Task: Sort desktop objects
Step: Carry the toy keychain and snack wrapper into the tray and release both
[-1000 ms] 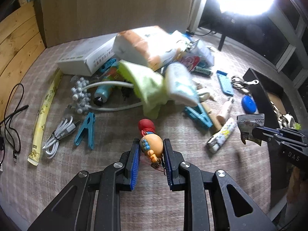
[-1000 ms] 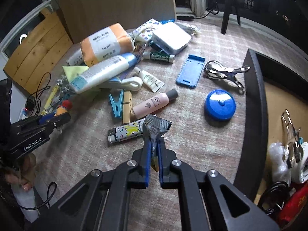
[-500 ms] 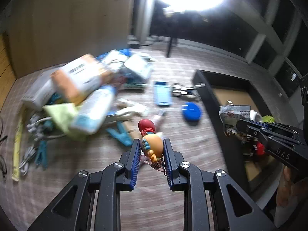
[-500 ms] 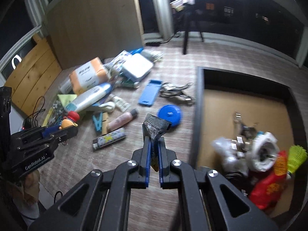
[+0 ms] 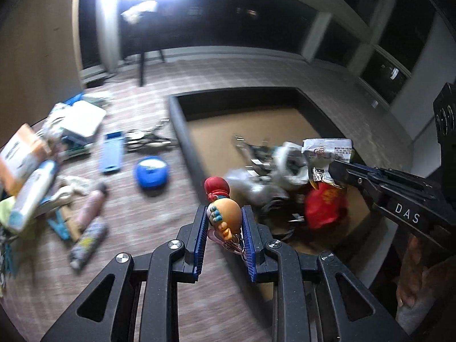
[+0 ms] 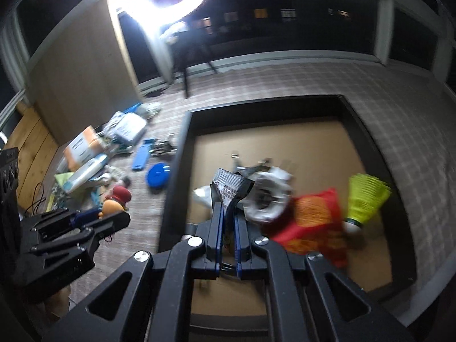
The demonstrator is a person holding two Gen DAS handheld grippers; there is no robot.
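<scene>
left tongs: left gripper point(image 5: 223, 229) pinching a small toy figure point(image 5: 221, 213), orange body with red cap, squeezed between the blue pads, a ring dangling under it
right tongs: right gripper point(image 6: 227, 199) pressed nearly flat on a crumpled foil sachet point(image 6: 230, 185); top of the sachet fans out above the tips
figure position: hanging over the near-left wall of the tray, not clearly inside yet
sachet position: over the tray floor, above the things already in there
tray: dark-walled tray point(image 6: 176, 171) with brown floor, on the checked cloth, right of the clutter
already sorted: red packet point(image 6: 316, 225), yellow-green shuttlecock point(image 6: 366, 199), white roll-like item point(image 6: 268, 196), metal clips behind it; blurred, can't itemise further
still on cloth: blue round case point(image 5: 151, 172), blue flat holder point(image 5: 111, 152), pink tube point(image 5: 91, 206), patterned tube point(image 5: 88, 239), white bottle point(image 5: 34, 191), orange-white pack point(image 5: 20, 154), white box point(image 5: 82, 119), metal clips by the tray's left wall point(image 5: 148, 139), more at frame edge
progress: my estimate is under halfway, pile left of the tray is bigger than what's in it
next, judged: release both loads in the tray, then go for the pile
risk: figure sits right above the wall, early release could drop it outside
</scene>
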